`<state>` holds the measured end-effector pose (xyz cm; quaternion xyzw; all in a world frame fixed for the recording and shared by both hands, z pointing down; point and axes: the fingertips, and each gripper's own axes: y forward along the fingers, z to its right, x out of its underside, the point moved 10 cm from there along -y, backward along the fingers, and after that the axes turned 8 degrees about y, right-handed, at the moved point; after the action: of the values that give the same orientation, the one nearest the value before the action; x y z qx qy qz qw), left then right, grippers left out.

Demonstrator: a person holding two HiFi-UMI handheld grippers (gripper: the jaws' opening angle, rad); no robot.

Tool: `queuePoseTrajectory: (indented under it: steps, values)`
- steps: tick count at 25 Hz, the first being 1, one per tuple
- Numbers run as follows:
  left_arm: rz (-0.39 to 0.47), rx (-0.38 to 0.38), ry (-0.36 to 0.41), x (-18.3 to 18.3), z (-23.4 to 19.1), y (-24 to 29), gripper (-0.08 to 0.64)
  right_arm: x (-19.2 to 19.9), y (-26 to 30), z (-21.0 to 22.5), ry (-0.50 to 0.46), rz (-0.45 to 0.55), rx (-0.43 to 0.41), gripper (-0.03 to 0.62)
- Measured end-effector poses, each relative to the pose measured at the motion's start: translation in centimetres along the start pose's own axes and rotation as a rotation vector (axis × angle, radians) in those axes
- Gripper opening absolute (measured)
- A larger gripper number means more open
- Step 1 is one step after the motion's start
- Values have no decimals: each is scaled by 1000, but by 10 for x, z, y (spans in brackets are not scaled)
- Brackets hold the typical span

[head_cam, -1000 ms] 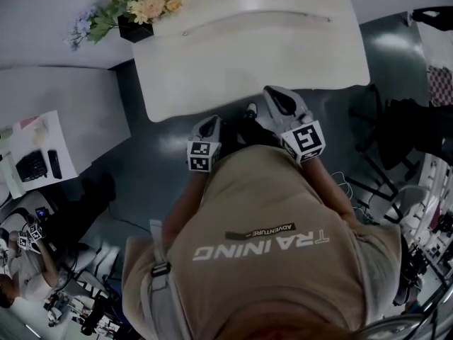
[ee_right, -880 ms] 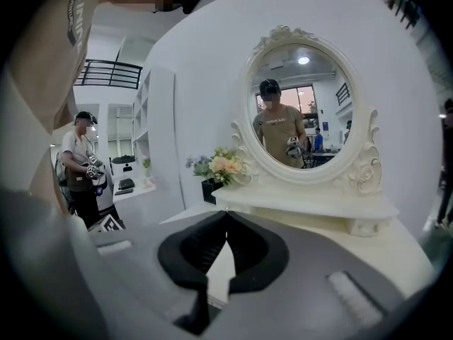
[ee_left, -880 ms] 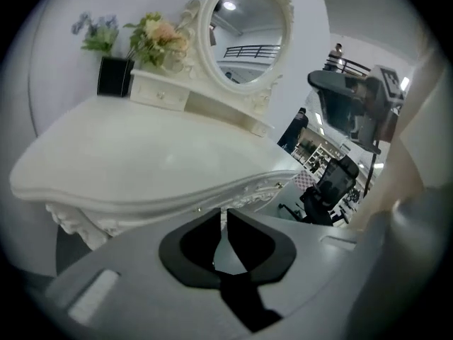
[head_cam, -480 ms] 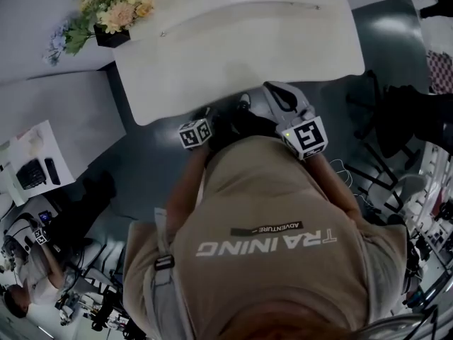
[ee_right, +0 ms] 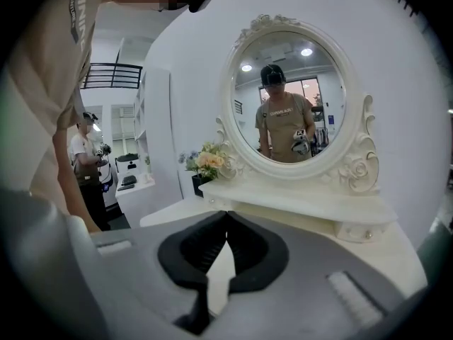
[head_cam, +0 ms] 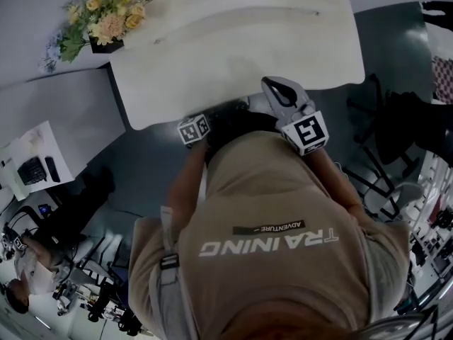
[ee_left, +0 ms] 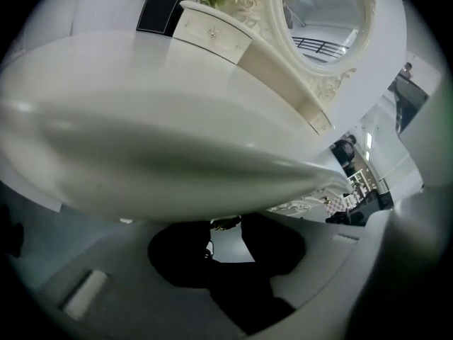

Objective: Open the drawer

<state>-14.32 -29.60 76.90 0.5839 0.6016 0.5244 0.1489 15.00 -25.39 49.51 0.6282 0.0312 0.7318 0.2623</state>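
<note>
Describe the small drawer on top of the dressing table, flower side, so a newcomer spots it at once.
Find the white dressing table with its oval mirror. At the foot of the mirror's frame, on the flowers' side, sits a small drawer. It lies between the black flower pot and the mirror, and alone shows a flat white front with one tiny knob in its middle.

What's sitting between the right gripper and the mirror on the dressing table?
Only bare white tabletop, up to the shelf below the mirror; right gripper view shows it.
</note>
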Motion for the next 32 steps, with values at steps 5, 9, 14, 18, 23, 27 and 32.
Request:
queuePoseTrajectory:
  steps: [5,9,14,18,23,27,32]
  values:
    - [-6,-60,22,0,5,3,140,6,7,20,6,12,-41,3]
    - [-8,-84,55,-2,11,4,135,13,6,33,20,35,-44,3]
    - [-45,-110,79,4,19,1,133,22,-8,32,33,69,-50,3]
    - [-65,-120,82,15,25,-2,133,34,-18,32,66,70,-43,3]
    - [-85,-123,65,30,29,-6,133,50,-22,29,95,65,-48,3]
    - [-89,-113,64,40,31,-11,133,57,-25,22,104,64,-52,3]
    - [-84,-105,66,54,32,-19,133,60,-27,6,92,65,-50,3]
